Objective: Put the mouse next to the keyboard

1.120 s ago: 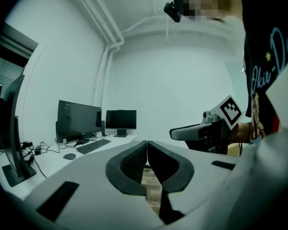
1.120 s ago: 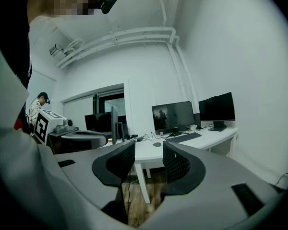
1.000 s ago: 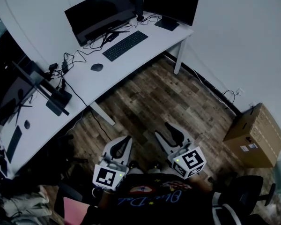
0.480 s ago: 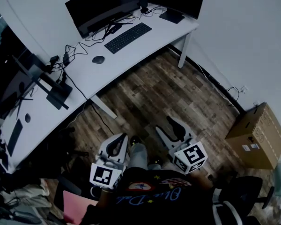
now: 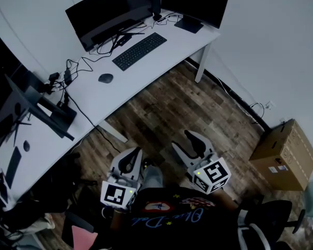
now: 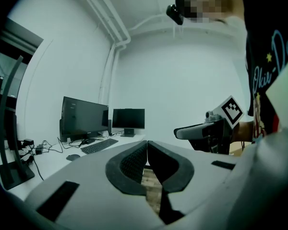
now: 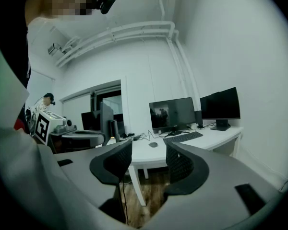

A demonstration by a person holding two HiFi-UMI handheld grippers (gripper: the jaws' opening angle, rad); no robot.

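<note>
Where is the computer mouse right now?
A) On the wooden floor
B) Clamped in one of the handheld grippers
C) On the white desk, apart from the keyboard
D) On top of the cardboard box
C: the mouse lies on the white desk, with bare desk between it and the keyboard.

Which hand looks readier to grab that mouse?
Probably right: the right gripper, jaws just opening and empty, points at the small dark oval mouse; the left gripper is shut. Both are far from it.
</note>
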